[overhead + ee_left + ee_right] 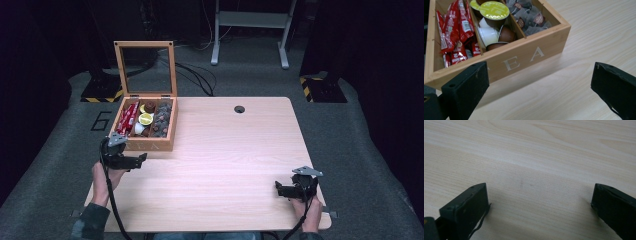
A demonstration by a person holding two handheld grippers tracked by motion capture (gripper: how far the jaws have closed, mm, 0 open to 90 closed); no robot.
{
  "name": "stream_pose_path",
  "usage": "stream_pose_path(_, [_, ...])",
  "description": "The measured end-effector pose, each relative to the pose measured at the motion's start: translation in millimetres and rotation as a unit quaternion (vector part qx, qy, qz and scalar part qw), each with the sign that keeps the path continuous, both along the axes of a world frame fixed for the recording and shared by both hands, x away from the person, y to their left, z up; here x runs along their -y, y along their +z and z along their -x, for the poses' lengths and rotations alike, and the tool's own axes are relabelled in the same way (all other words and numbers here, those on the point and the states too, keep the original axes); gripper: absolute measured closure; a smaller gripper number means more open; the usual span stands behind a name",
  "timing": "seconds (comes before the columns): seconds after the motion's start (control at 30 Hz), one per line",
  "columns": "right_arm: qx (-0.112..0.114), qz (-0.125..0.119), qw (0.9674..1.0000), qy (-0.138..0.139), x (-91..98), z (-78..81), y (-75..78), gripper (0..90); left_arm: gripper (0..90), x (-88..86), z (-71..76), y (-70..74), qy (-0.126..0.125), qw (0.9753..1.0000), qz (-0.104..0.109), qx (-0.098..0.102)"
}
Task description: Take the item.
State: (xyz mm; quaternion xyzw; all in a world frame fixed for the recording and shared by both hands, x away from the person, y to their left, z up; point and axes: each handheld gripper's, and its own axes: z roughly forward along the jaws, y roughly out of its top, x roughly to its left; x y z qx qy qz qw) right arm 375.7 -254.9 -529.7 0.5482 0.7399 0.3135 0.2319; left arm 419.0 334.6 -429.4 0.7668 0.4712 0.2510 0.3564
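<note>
Box: a wooden tea box (148, 141) is set at the bench's far left corner, its short front wall, lettered "TEA" (524, 60), turned toward the person; the long axis runs from near edge to far edge.
Lid: a glazed wooden lid (145, 68) is stood upright at the back of the box, hinged open.
Left compartment: red sachets (454, 32) are packed lengthwise along it.
Middle compartment: coffee capsules (494, 13) are piled in it, some yellow-green topped, one white, others brown.
Right compartment: clear-wrapped tea bags (530, 21) with small round labels are held in it.
Left hand-held gripper (141, 159): held just in front of the box's near wall, above the bench; jaws are spread wide and nothing is gripped.
Right hand-held gripper (278, 188): held low over the bench's near right corner, well apart from the box; jaws are spread wide around bare wood, nothing gripped.
Bench (235, 165): pale wood grain, with a round cable hole (239, 109) near the far edge.
Room: grey carpet (350, 130) is laid around the bench; the white legs of a frame (250, 35) and dark cables are seen beyond; the surroundings are dim.
</note>
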Motion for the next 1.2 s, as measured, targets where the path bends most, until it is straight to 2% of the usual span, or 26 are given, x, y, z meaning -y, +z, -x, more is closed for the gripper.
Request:
stream_pose_path(0.23, [0.0,0.0,1.0,0.0,0.0,0.0,0.0,0.4,1.8,2.5,-9.0,6.7,0.0,1.0,-0.004,0.008])
stream_pose_path(0.27, [0.0,0.0,1.0,0.0,0.0,0.0,0.0,0.4,1.7,2.4,-10.6,8.1,-0.003,1.0,-0.004,0.003])
stream_pose_path(0.57, [0.0,0.0,1.0,0.0,0.0,0.1,0.0,0.4,1.9,-0.3,-27.3,14.0,-0.001,1.0,0.001,-0.001])
stream_pose_path(0.67, [0.0,0.0,1.0,0.0,0.0,0.1,0.0,0.5,1.7,-1.1,-34.0,17.6,0.001,0.9999,0.01,0.005])
stream_pose_path(0.73, [0.0,0.0,1.0,0.0,0.0,0.1,0.0,0.6,1.8,-0.7,-34.7,19.3,0.001,0.9999,0.007,0.008])
stream_pose_path(0.8, [0.001,0.0,1.0,0.0,0.0,0.1,0.0,0.6,0.9,0.0,-38.8,23.8,0.004,0.9998,0.015,0.015])
stream_pose_path(0.9, [0.001,0.0,1.0,0.0,0.0,0.2,0.0,0.6,0.6,-0.6,-42.3,27.0,0.005,0.9997,0.015,0.018])
stream_pose_path(0.93, [0.001,0.0,1.0,0.0,0.0,0.2,0.0,0.7,0.5,-1.8,-46.4,28.8,0.01,0.9995,0.021,0.02])
stream_pose_path(1.07, [0.001,0.0,1.0,0.0,0.0,0.2,0.0,0.7,0.6,-5.6,-53.1,30.5,0.017,0.9991,0.03,0.023])
stream_pose_path(1.2, [0.001,0.0,1.0,0.001,0.0,0.3,-0.1,0.9,0.7,-10.6,-66.5,28.8,0.028,0.9984,0.042,0.025])
